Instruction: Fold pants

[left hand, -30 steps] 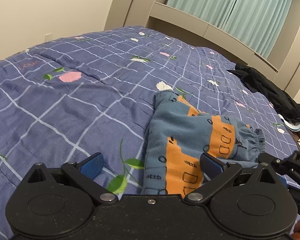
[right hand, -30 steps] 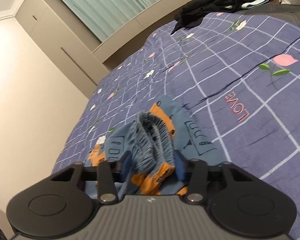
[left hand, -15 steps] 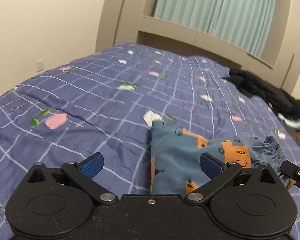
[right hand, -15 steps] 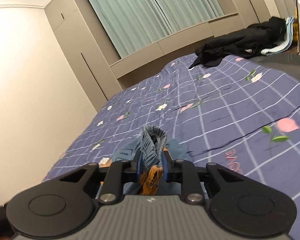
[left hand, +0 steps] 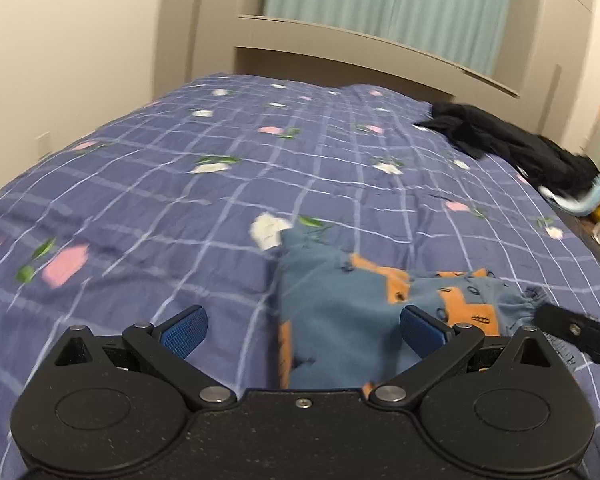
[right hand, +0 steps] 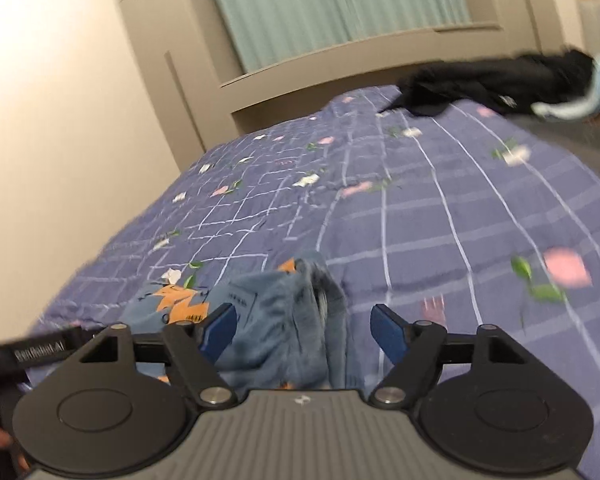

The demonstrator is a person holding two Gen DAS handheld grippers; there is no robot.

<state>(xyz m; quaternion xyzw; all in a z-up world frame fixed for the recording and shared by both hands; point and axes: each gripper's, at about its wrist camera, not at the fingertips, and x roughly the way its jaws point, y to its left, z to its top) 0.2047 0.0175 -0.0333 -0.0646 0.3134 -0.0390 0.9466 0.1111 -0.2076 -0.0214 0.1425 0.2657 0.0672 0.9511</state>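
The small blue pants with orange shapes lie folded on the purple checked bed cover. My left gripper is open and empty, just in front of the pants' left edge. In the right wrist view the pants lie bunched with the elastic waistband up, between my spread fingers. My right gripper is open and holds nothing. Its black tip shows at the right of the left wrist view.
A black garment and a light blue cloth lie at the bed's far right corner. A beige headboard shelf and teal curtains stand behind. A cream wall runs along the left side.
My right gripper was shut on the pants' waistband and has opened and let it go. Both grippers have pulled back and tilted up from the pants.
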